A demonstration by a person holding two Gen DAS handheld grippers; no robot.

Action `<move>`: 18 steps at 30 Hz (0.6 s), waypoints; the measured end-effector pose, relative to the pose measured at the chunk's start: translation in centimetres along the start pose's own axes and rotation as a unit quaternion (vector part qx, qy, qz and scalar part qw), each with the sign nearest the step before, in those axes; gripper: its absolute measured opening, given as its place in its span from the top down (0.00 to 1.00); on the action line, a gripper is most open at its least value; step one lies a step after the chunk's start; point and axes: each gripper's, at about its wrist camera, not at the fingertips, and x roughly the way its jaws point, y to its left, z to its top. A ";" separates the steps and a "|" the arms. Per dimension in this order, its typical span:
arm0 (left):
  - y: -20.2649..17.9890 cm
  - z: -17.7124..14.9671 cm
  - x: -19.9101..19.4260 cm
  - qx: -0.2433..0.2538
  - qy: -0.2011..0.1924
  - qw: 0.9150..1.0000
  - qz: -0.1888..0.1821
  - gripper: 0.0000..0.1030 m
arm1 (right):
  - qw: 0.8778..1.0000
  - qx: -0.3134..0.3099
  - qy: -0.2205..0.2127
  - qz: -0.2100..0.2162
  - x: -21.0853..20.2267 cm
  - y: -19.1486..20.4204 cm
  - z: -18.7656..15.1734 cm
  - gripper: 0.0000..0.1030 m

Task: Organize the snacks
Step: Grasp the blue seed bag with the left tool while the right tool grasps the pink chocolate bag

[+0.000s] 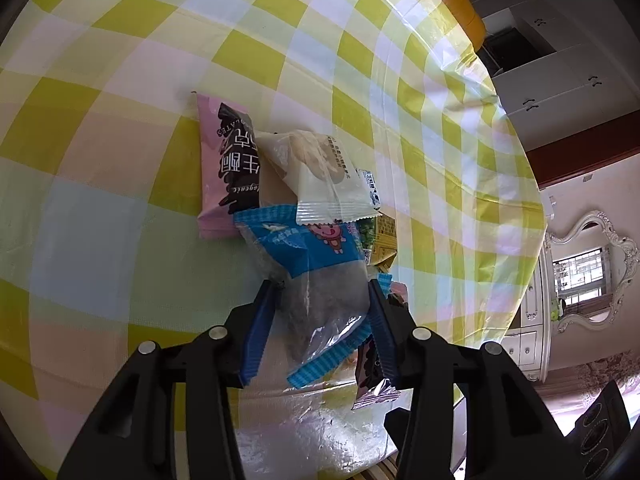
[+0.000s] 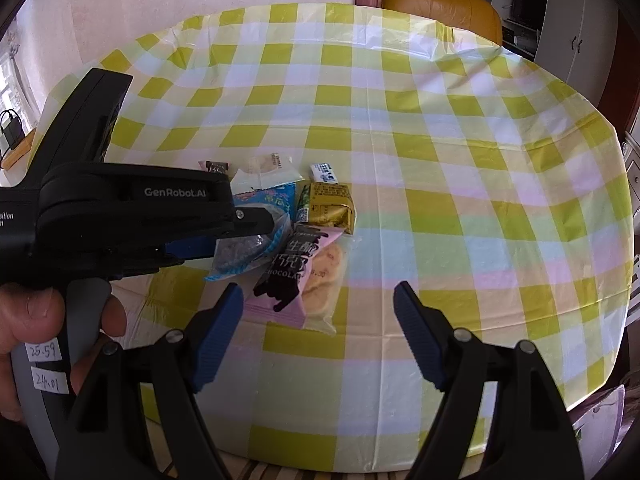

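The left gripper (image 1: 322,300) clamped a blue-edged clear snack packet (image 1: 320,292); the right gripper (image 2: 318,308) gaped empty beside the pile.

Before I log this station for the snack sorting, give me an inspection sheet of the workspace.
Surface: round table under a yellow checked cloth.
Job's things: snack packets piled together; blue packet, pink chocolate packet, gold packet.
Clutter: nothing seen.
Grippers: left gripper has the blue packet between its fingers; right gripper open, nothing between its fingers.
Cables: a dark cable at the far left.
Surroundings: orange chair, white cabinets, ornate mirror.
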 end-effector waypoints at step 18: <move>0.2 -0.8 -2.6 0.024 -0.020 0.999 -0.027 0.68 | 1.000 0.015 0.019 -0.007 2.4 0.6 1.4 0.25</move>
